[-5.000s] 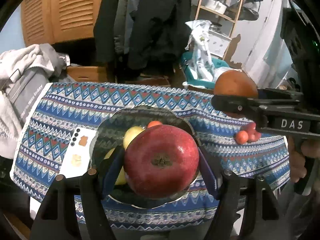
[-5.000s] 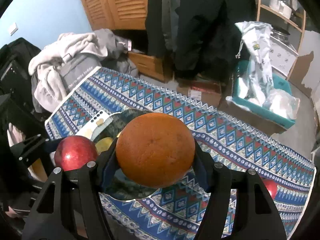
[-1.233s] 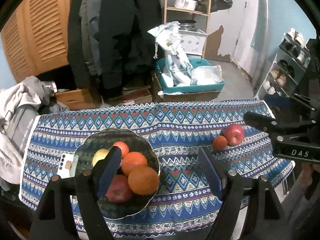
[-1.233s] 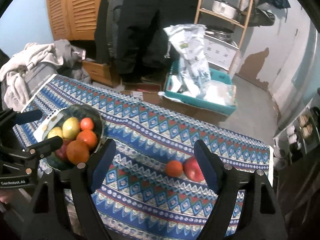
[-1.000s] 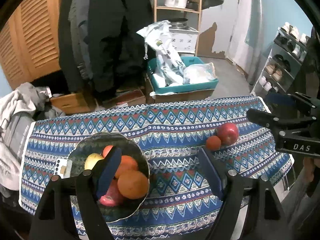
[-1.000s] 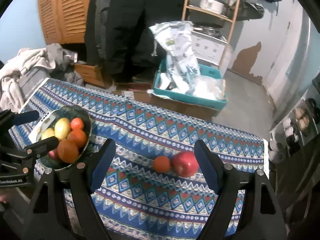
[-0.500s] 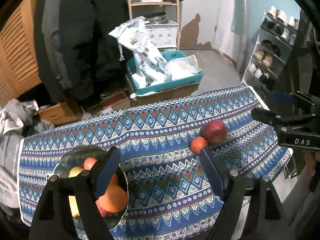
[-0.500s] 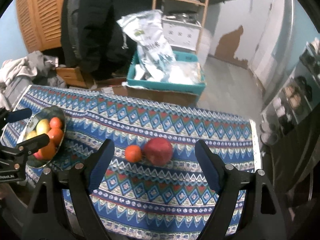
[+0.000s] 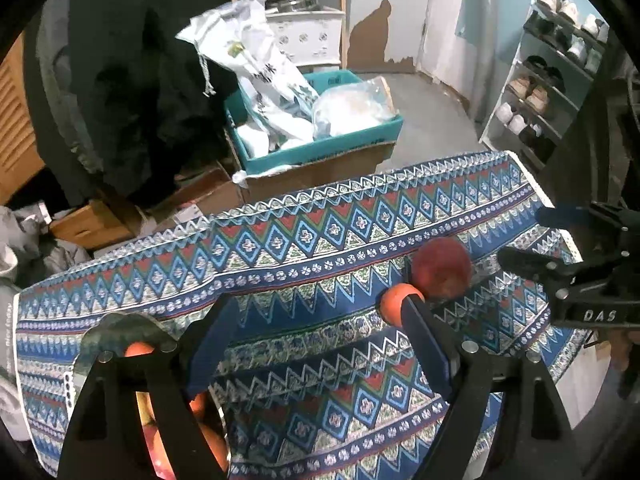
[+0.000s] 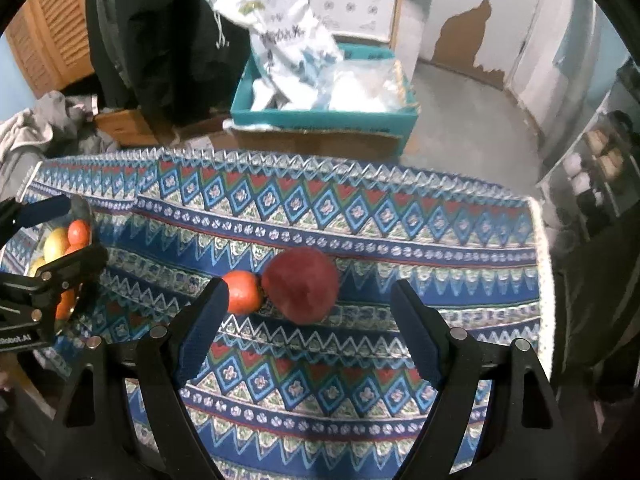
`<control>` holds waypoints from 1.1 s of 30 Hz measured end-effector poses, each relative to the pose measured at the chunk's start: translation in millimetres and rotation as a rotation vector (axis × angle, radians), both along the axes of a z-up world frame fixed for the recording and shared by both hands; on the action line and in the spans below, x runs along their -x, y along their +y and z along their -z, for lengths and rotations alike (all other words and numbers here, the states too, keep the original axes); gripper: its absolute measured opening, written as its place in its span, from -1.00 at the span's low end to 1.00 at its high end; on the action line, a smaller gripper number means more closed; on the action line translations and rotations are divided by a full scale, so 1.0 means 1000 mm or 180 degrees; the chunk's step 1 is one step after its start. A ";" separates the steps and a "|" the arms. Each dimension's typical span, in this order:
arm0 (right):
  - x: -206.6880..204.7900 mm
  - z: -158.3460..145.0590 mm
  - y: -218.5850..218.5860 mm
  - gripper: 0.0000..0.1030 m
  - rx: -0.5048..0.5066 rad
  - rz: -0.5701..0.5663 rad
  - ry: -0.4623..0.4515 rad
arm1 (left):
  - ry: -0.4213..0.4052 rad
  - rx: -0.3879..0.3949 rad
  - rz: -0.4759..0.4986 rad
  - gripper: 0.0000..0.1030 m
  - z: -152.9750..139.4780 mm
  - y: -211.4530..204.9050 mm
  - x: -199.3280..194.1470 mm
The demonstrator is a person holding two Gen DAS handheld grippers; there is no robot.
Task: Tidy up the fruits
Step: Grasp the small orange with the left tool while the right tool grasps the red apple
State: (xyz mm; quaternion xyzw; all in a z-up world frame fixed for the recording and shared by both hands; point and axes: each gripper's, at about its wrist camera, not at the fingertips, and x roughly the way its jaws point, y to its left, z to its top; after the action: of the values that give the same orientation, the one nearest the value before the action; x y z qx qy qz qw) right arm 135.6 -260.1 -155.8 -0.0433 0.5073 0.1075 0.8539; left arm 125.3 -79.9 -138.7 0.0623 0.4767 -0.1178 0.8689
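Right now both grippers hang above the table, which is draped in a blue, red and white zigzag-patterned cloth [image 10: 360, 208]. On that cloth a dark red apple [image 10: 302, 284] lies touching a small orange fruit [image 10: 242, 292], perhaps a tangerine. The right gripper [image 10: 308, 312] has its jaws spread wide and empty, with the apple showing in the gap between the blue pads and the small orange one just beside the left-hand pad. The left gripper [image 9: 316, 332] is likewise spread apart with nothing in it; from its own camera the small orange fruit [image 9: 394, 306] peeks from behind its right-hand pad and the apple [image 9: 440, 268] sits just past it. Off to the left stands a bowl [image 9: 120, 326] holding several fruits, orange, yellow and reddish, mostly hidden behind the left gripper's frame. Beyond the table a teal crate [image 9: 320, 148] full of white plastic bags rests on a cardboard box on the floor.
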 end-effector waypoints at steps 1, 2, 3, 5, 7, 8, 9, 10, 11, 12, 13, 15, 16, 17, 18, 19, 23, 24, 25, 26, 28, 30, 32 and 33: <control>-0.005 0.006 0.001 0.59 -0.0008 -0.0009 0.0032 | 0.0014 -0.0016 0.0011 0.64 0.005 -0.002 -0.004; -0.009 0.013 0.001 0.59 -0.0016 -0.0015 0.0068 | 0.0027 -0.0027 0.0024 0.64 0.009 -0.003 -0.006; -0.013 0.018 0.001 0.59 -0.0023 -0.0014 0.0097 | 0.0039 -0.0032 0.0033 0.64 0.012 -0.004 -0.009; -0.020 0.029 0.001 0.59 -0.0062 -0.0006 0.0162 | 0.0057 -0.0049 0.0062 0.64 0.020 -0.007 -0.014; -0.027 0.040 0.001 0.59 -0.0110 0.0007 0.0237 | 0.0069 -0.0066 0.0073 0.64 0.027 -0.008 -0.019; -0.029 0.044 0.001 0.59 -0.0125 0.0012 0.0272 | 0.0095 -0.0069 0.0065 0.64 0.031 -0.008 -0.022; -0.032 0.049 0.001 0.59 -0.0140 0.0021 0.0313 | 0.0127 -0.0063 0.0060 0.64 0.034 -0.007 -0.025; -0.035 0.053 0.001 0.59 -0.0149 0.0033 0.0355 | 0.0153 -0.0054 0.0055 0.64 0.037 -0.006 -0.026; -0.036 0.057 0.001 0.59 -0.0155 0.0045 0.0385 | 0.0172 -0.0056 0.0044 0.64 0.040 -0.005 -0.028; -0.039 0.062 0.001 0.59 -0.0169 0.0056 0.0416 | 0.0186 -0.0067 0.0032 0.64 0.042 -0.005 -0.029; -0.041 0.066 0.001 0.59 -0.0189 0.0062 0.0448 | 0.0204 -0.0063 0.0026 0.64 0.045 -0.005 -0.031; -0.046 0.074 0.001 0.59 -0.0220 0.0072 0.0507 | 0.0244 -0.0050 0.0013 0.64 0.050 -0.004 -0.035; -0.048 0.079 0.002 0.59 -0.0231 0.0076 0.0545 | 0.0269 -0.0038 0.0008 0.64 0.053 -0.004 -0.036; -0.049 0.084 0.003 0.59 -0.0233 0.0085 0.0578 | 0.0287 -0.0031 0.0007 0.64 0.055 -0.004 -0.037; -0.051 0.088 0.003 0.59 -0.0232 0.0090 0.0604 | 0.0297 -0.0027 0.0007 0.64 0.056 -0.004 -0.038; -0.053 0.093 0.004 0.59 -0.0223 0.0095 0.0637 | 0.0305 -0.0025 0.0010 0.64 0.058 -0.004 -0.038; -0.056 0.106 0.004 0.59 -0.0380 0.0127 0.0732 | 0.0347 -0.0023 0.0032 0.64 0.063 -0.006 -0.040; -0.057 0.108 0.004 0.59 -0.0417 0.0141 0.0748 | 0.0356 -0.0024 0.0037 0.64 0.064 -0.006 -0.041; -0.059 0.110 0.003 0.59 -0.0462 0.0175 0.0761 | 0.0364 -0.0023 0.0039 0.64 0.065 -0.007 -0.041; -0.060 0.112 0.002 0.59 -0.0502 0.0214 0.0780 | 0.0371 -0.0021 0.0038 0.64 0.066 -0.007 -0.041; -0.062 0.116 -0.002 0.59 -0.0581 0.0283 0.0820 | 0.0382 -0.0011 0.0042 0.64 0.067 -0.007 -0.041; -0.063 0.120 -0.006 0.50 -0.0699 0.0339 0.0870 | 0.0381 -0.0016 0.0047 0.64 0.067 -0.008 -0.041; -0.062 0.119 -0.007 0.46 -0.0757 0.0342 0.0861 | 0.0380 -0.0011 0.0056 0.64 0.067 -0.009 -0.041; -0.060 0.118 -0.007 0.46 -0.0699 0.0328 0.0843 | 0.0382 -0.0011 0.0057 0.64 0.068 -0.010 -0.041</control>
State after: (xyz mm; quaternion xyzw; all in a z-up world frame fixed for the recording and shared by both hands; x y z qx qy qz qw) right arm 195.4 -266.7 -273.8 0.0909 0.6021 0.1232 0.7836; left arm 166.6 -89.6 -206.2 0.0608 0.5276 -0.1283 0.8376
